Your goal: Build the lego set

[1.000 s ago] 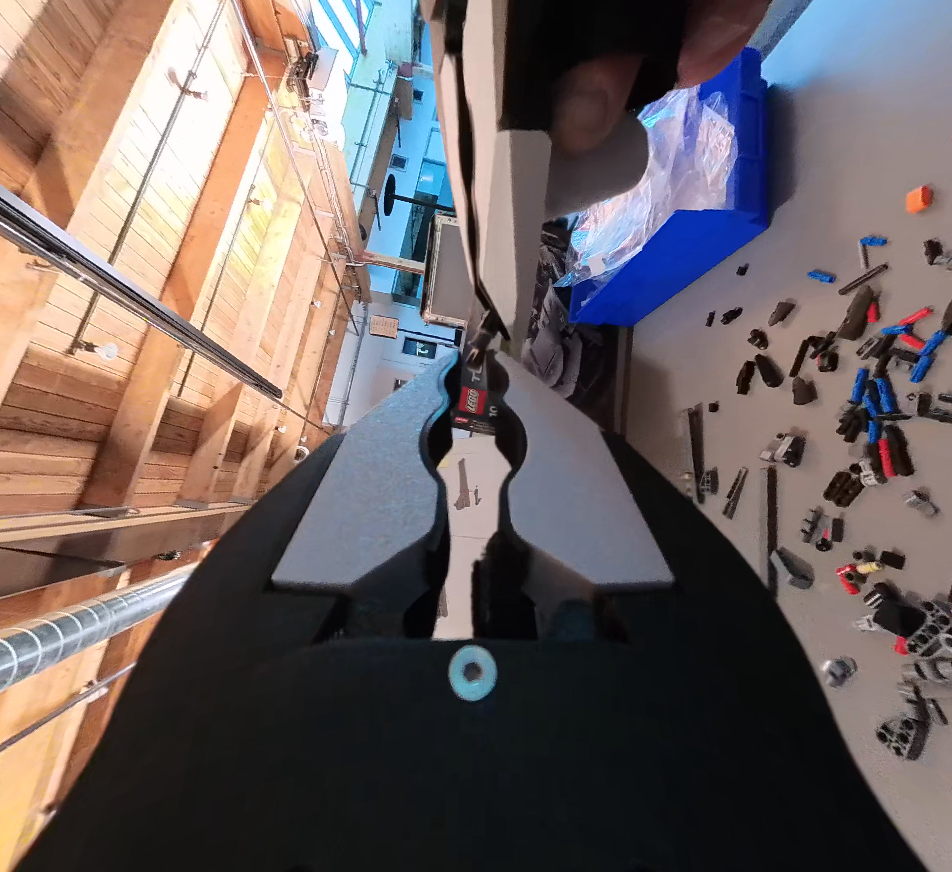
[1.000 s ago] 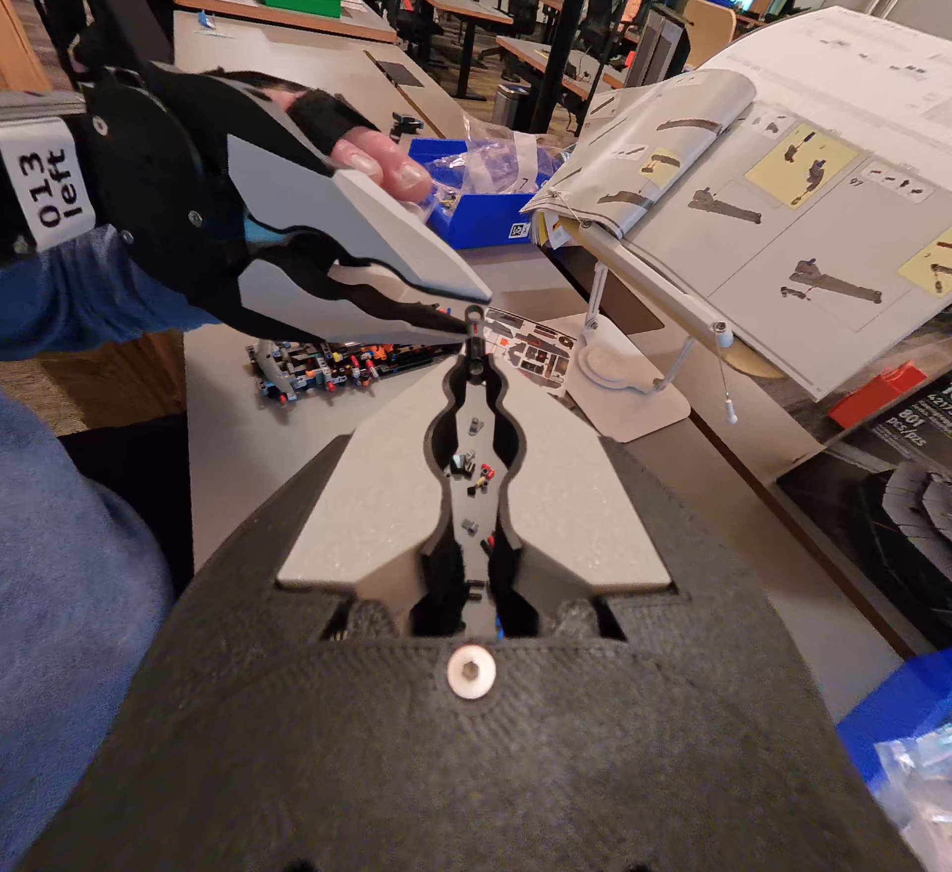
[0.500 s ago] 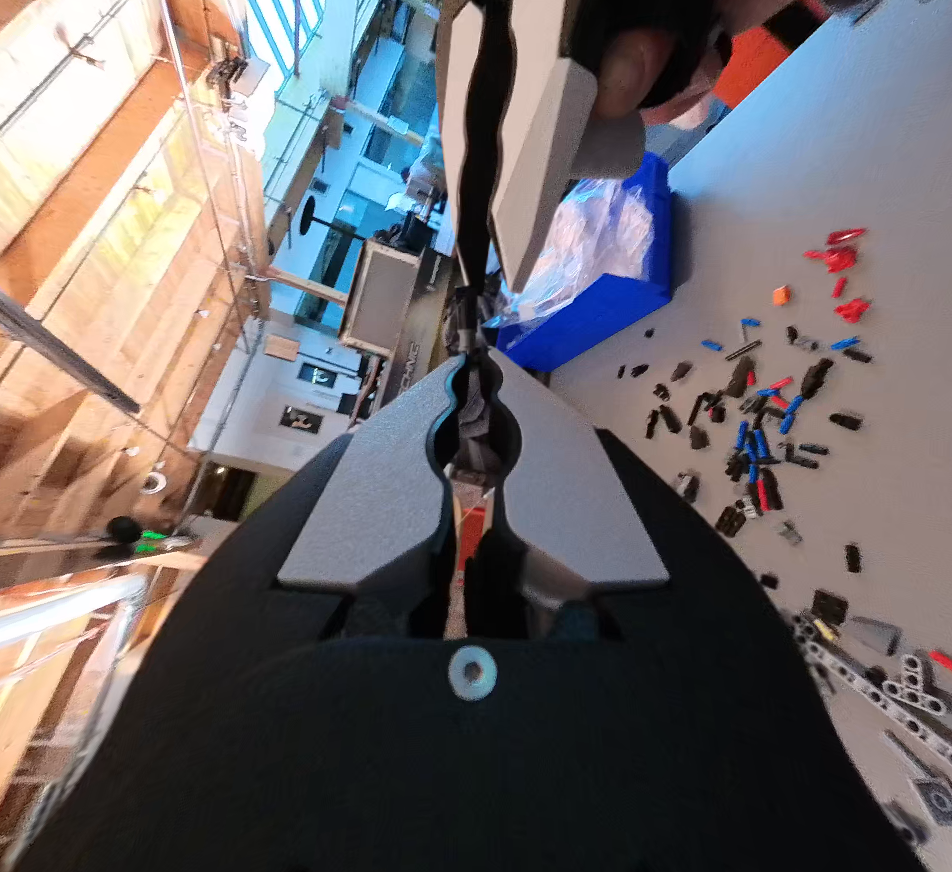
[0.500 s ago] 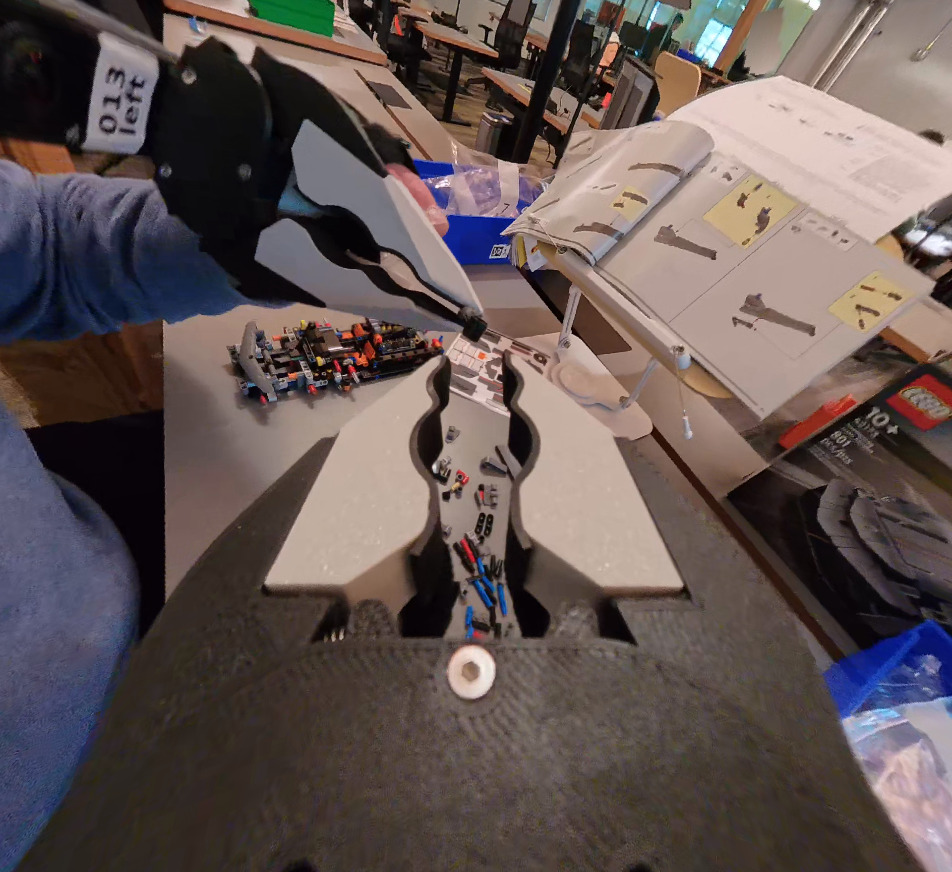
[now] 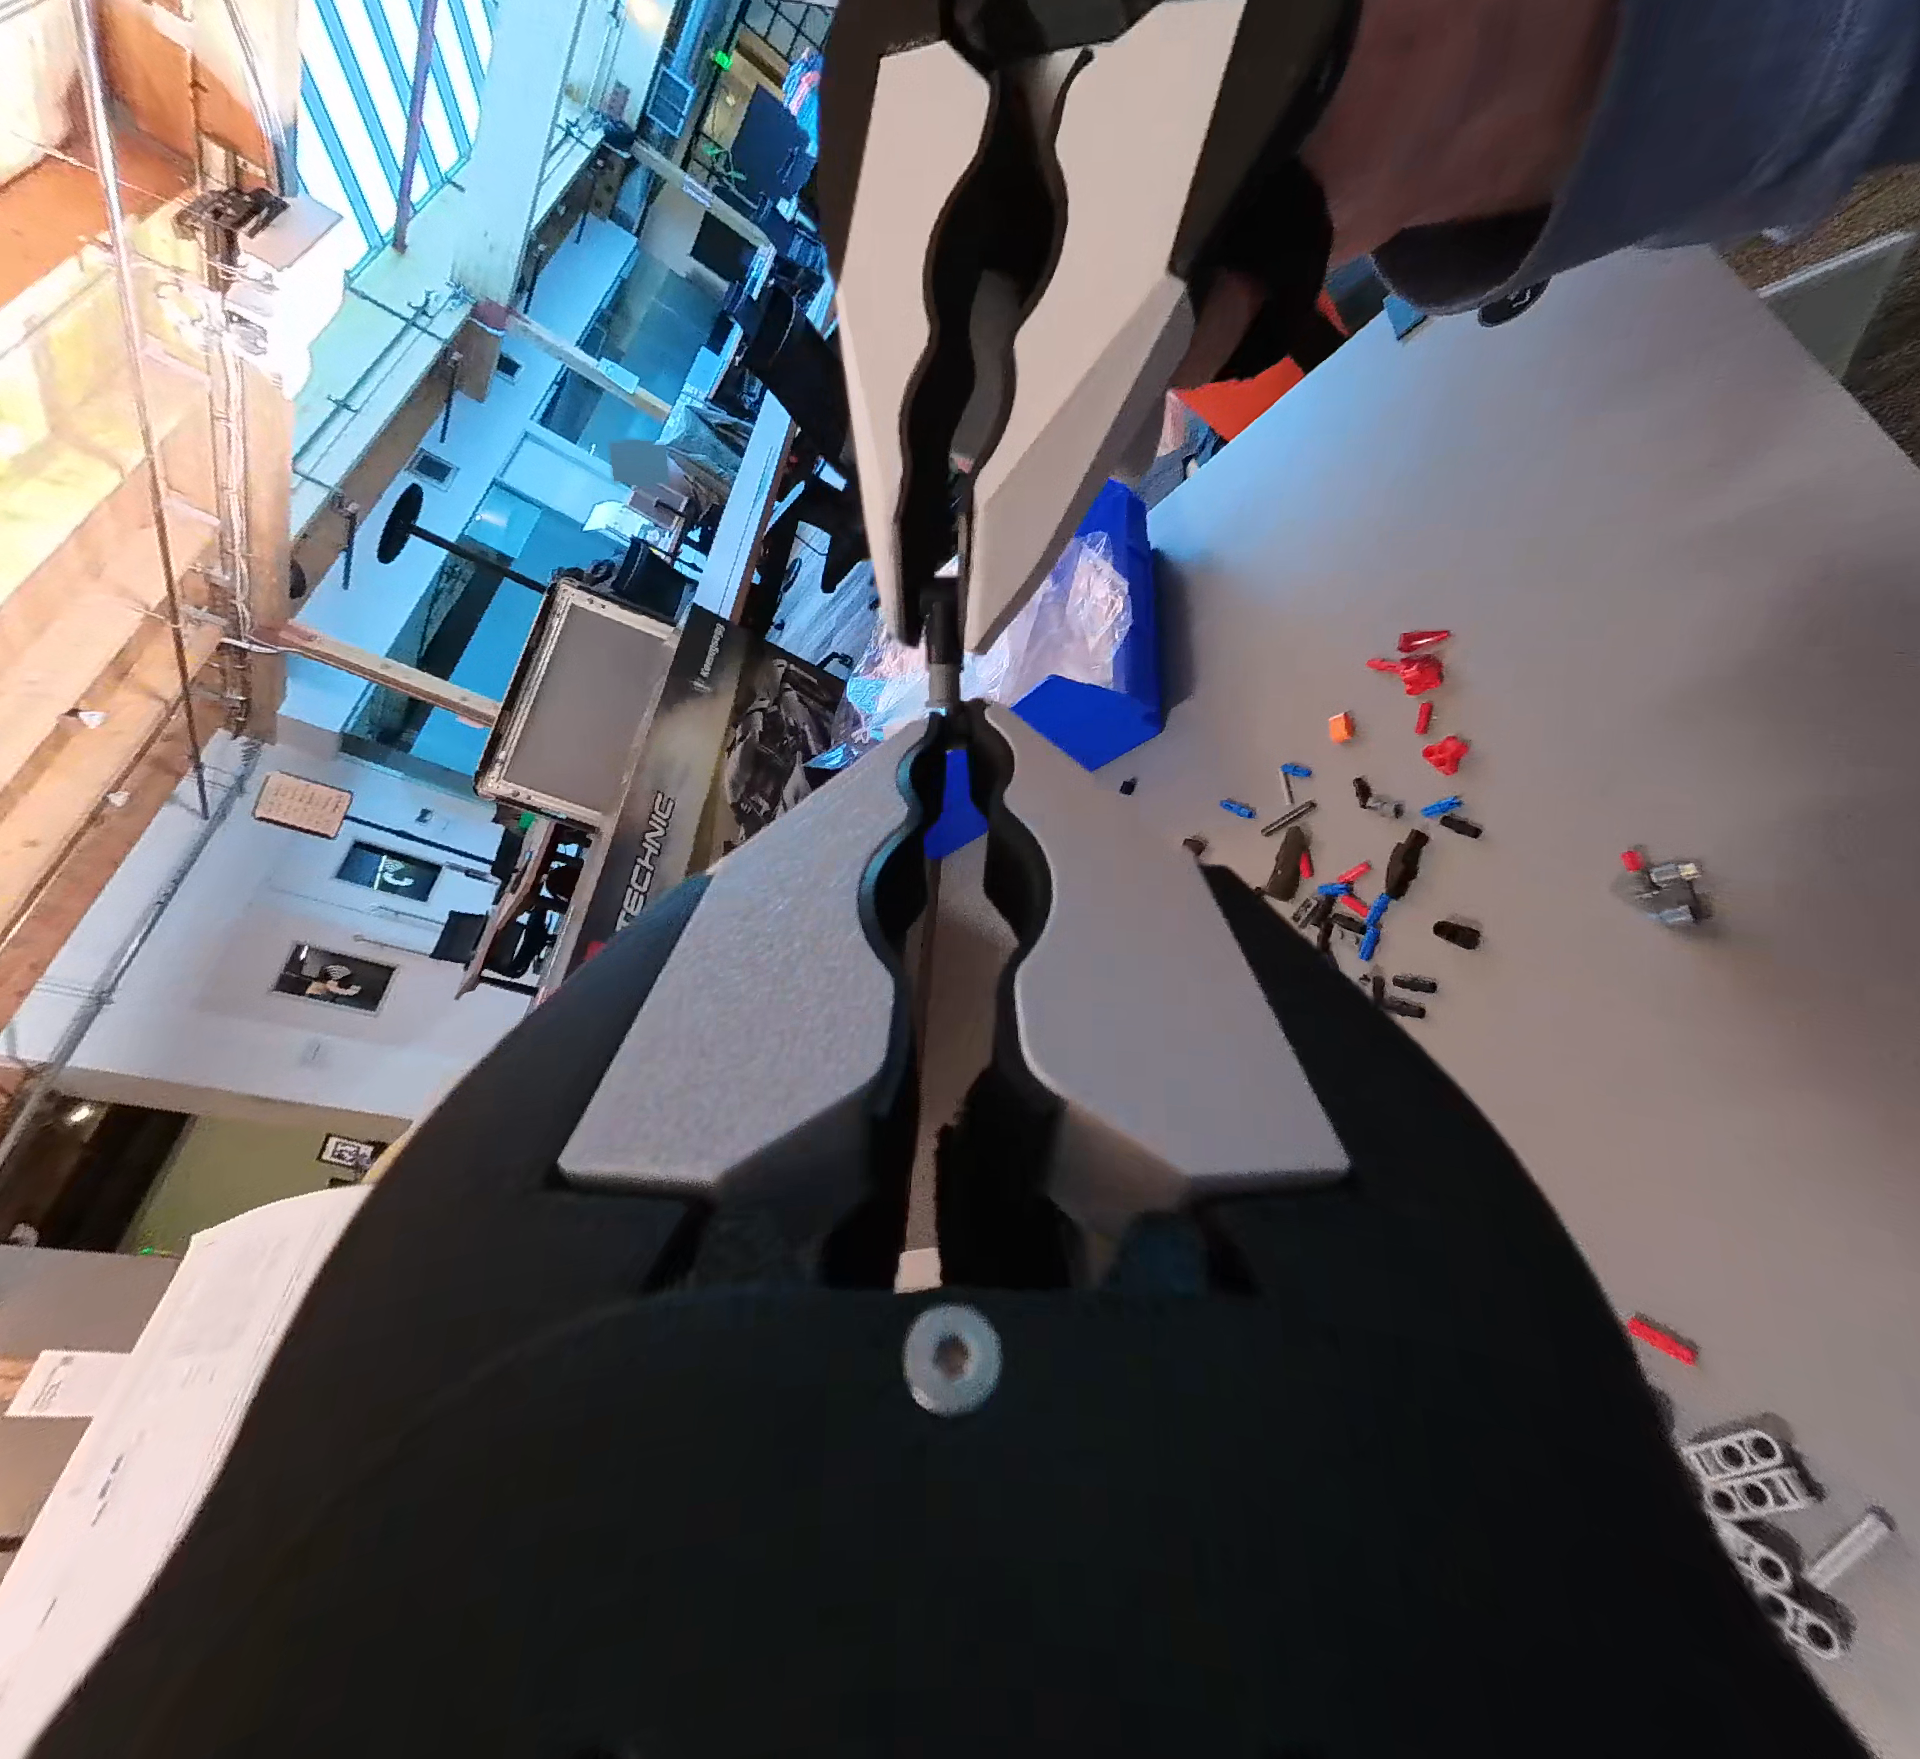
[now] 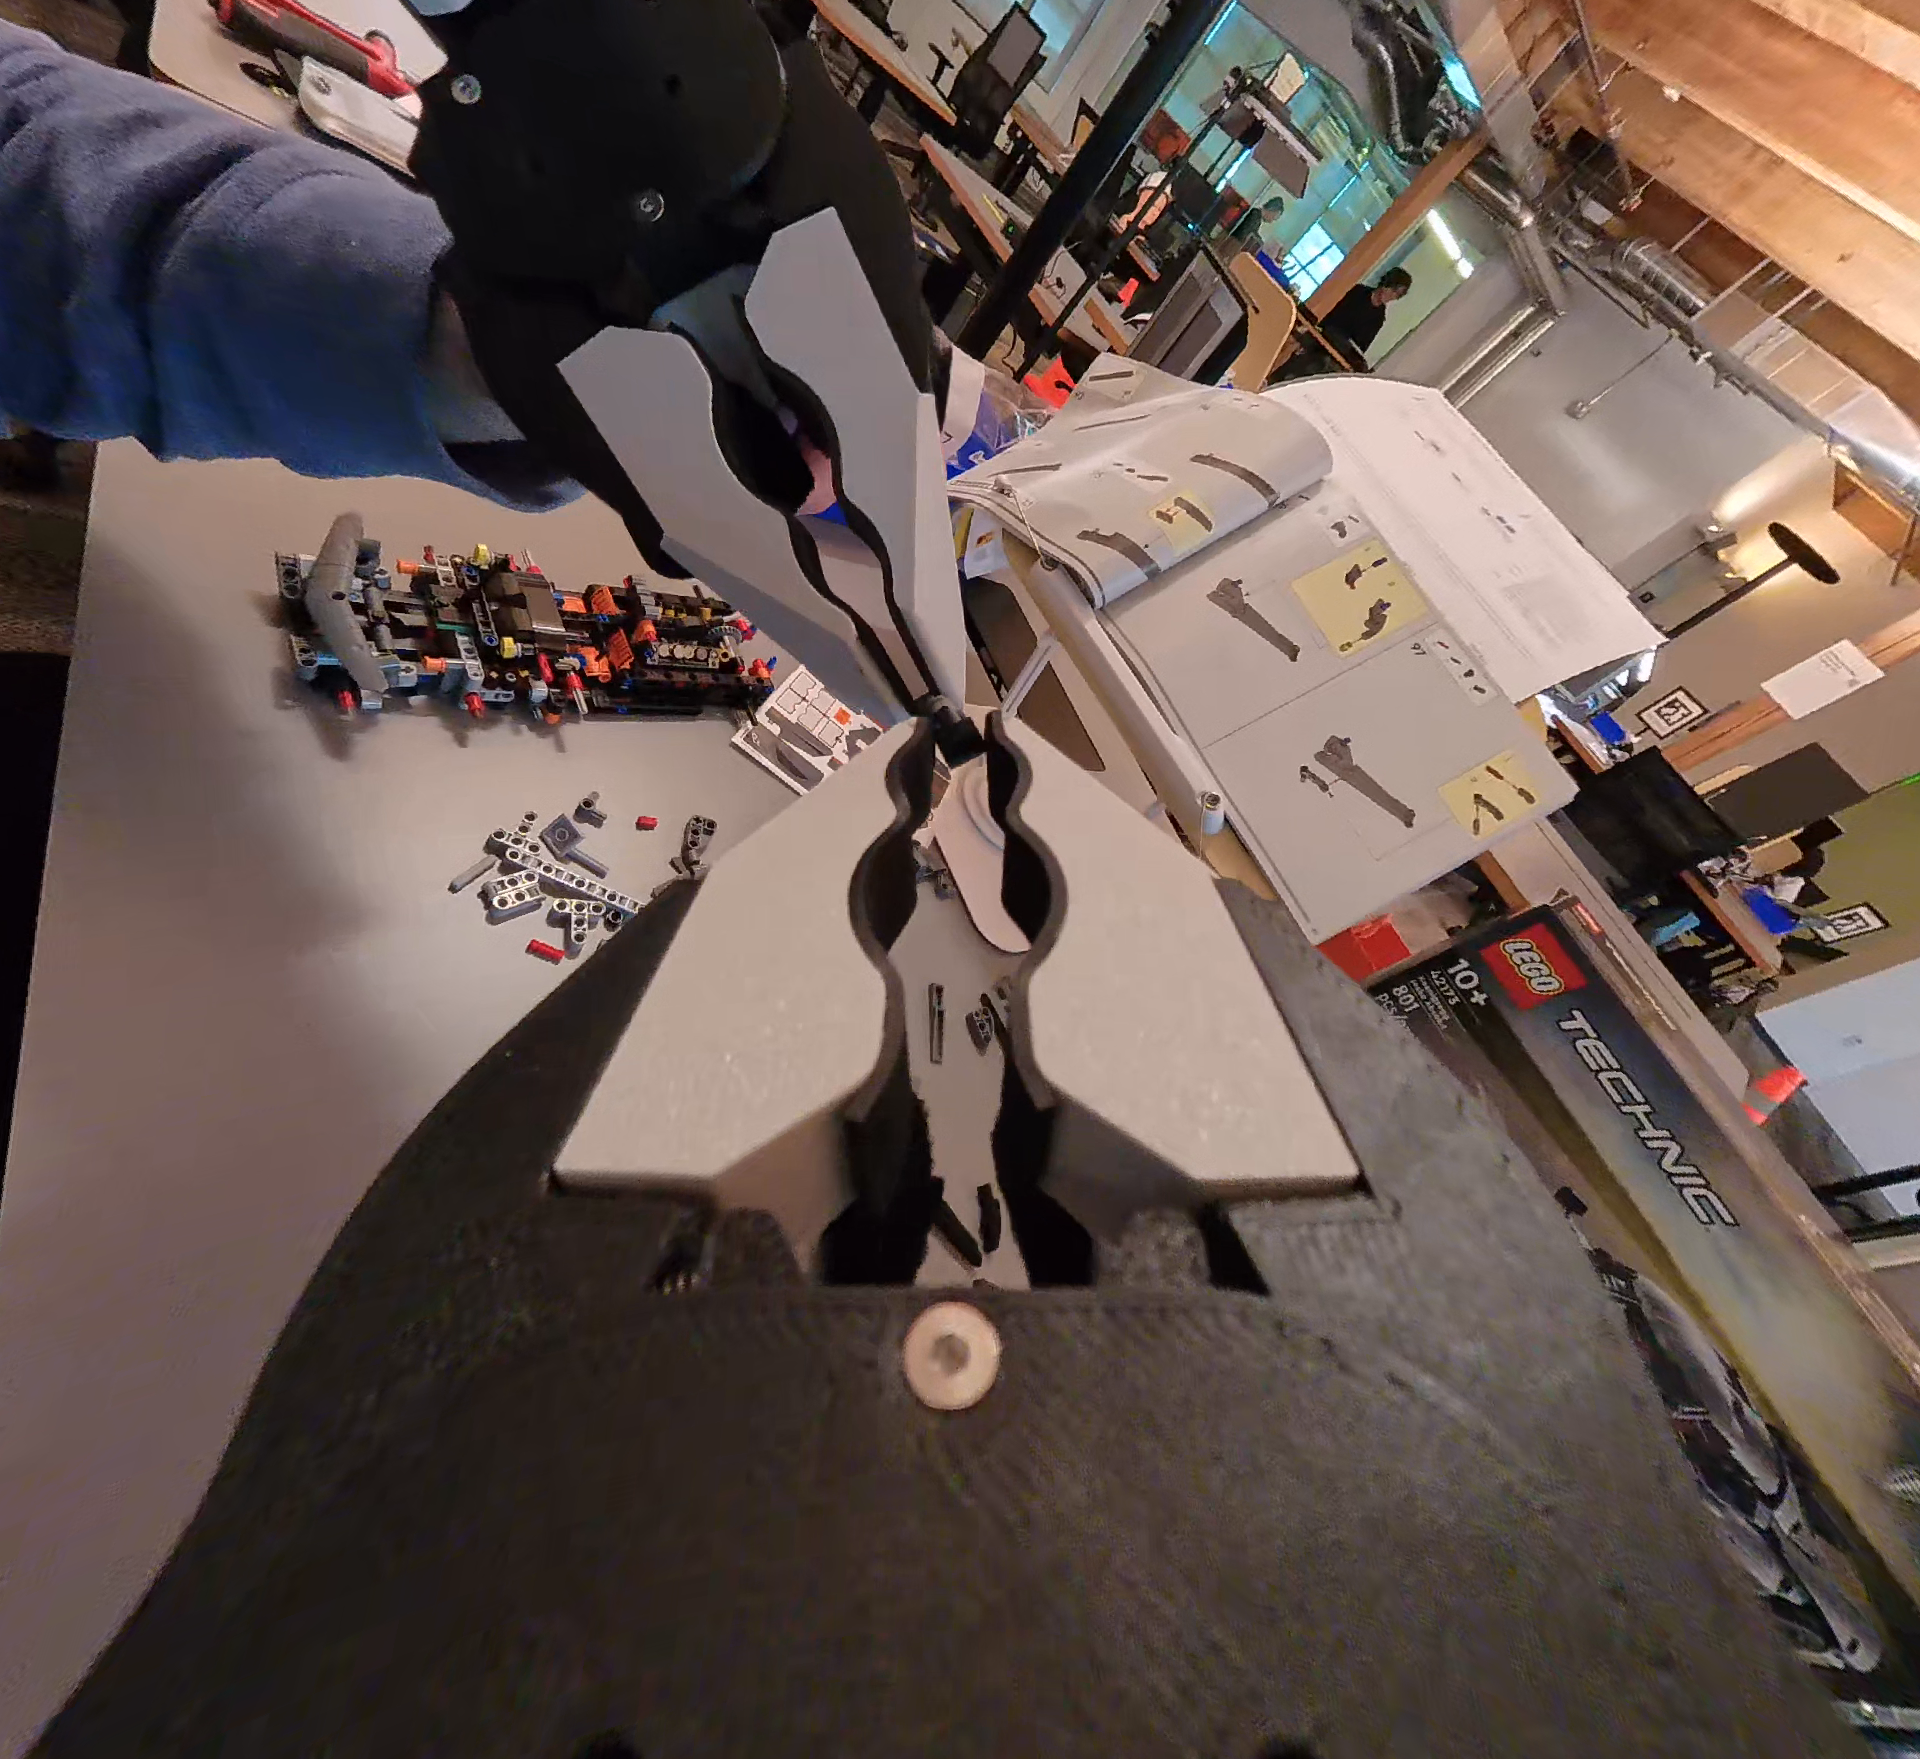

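The left gripper (image 5: pixel 948 741) and right gripper (image 6: pixel 952 722) are meeting tip to tip, both clamping one small pin (image 5: pixel 941 665), its axis pointing toward 12 o'clock.

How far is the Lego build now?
Done: a long chassis stands assembled on the table. In hand: the left gripper and right gripper meet tip to tip on a small dark pin. Left: many loose pieces, so much remains.
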